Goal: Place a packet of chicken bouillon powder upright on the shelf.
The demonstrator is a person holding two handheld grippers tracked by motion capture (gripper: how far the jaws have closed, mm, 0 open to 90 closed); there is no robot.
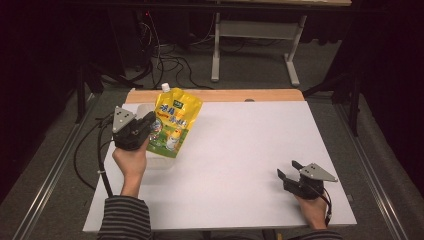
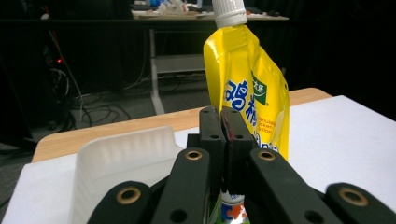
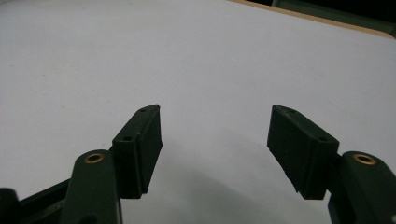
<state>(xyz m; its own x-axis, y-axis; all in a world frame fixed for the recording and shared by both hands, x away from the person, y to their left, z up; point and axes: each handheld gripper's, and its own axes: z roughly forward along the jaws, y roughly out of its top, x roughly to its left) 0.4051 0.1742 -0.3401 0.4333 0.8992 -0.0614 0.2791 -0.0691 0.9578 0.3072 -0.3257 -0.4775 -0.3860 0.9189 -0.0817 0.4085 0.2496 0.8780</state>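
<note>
White table (image 1: pixel 240 150) carries translucent plastic tray (image 1: pixel 142 111) at far left edge. Yellow spout pouch (image 1: pixel 176 125) stands tilted just beside tray, white cap (image 2: pixel 229 11) up. Left gripper (image 1: pixel 148 126) jaws clamped on pouch's lower edge. Right gripper (image 1: pixel 287 169) near right, jaws apart, holding nothing.

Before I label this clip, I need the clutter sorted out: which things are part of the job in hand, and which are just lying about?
In the job:
- yellow spouted pouch, clamped in the left gripper
- translucent plastic tray beside it
- right gripper, open over the table

Lying about:
- cables on the floor
- desk frame behind
</note>
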